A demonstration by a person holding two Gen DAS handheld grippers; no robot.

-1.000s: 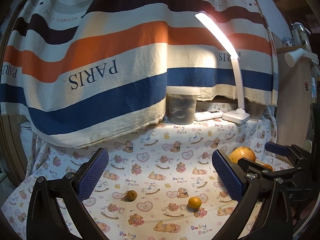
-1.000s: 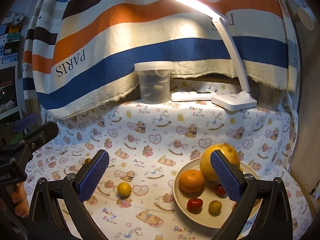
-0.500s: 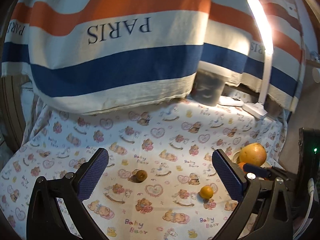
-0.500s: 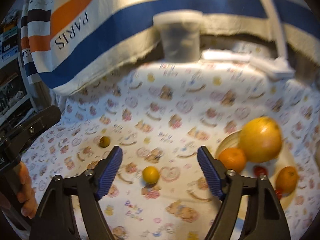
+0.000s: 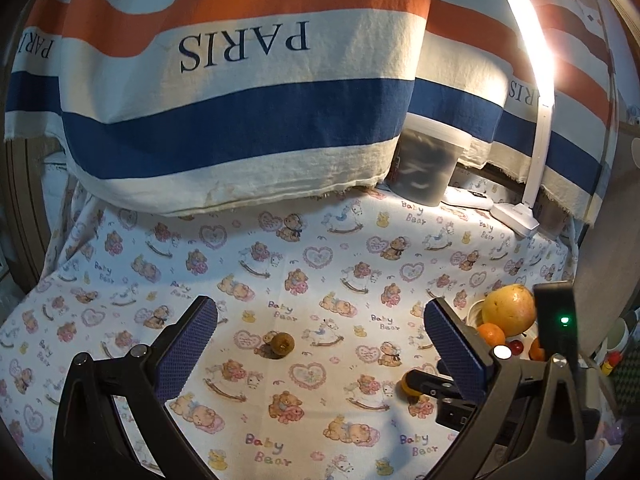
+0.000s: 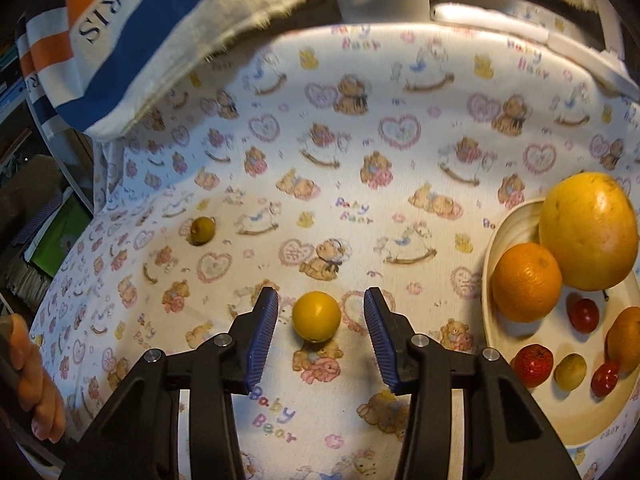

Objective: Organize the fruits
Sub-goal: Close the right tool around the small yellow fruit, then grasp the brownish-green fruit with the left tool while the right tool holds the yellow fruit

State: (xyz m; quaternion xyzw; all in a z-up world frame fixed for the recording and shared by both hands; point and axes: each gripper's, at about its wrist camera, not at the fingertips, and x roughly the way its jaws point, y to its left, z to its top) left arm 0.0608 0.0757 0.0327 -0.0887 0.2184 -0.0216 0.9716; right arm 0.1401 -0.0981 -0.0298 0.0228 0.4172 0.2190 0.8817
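The right tongs [image 6: 318, 330] tilt steeply down at the tabletop [image 6: 400, 152], their blue pads on either side of a small yellow fruit [image 6: 316, 316] that lies on the bear-print cloth; the jaws are closing, with a gap still on both sides of the fruit. Just to the right sits a cream bowl [image 6: 490, 248] holding a grapefruit [image 6: 588, 230], an orange [image 6: 526, 282] and several small red and yellow fruits. The left tongs [image 5: 320, 354] point gently downward with the jaws spread wide and nothing between them, a small brown fruit [image 5: 283, 345] lying on the cloth ahead. At the left edge of the right wrist view, fingers [image 6: 38, 384] grip a handle
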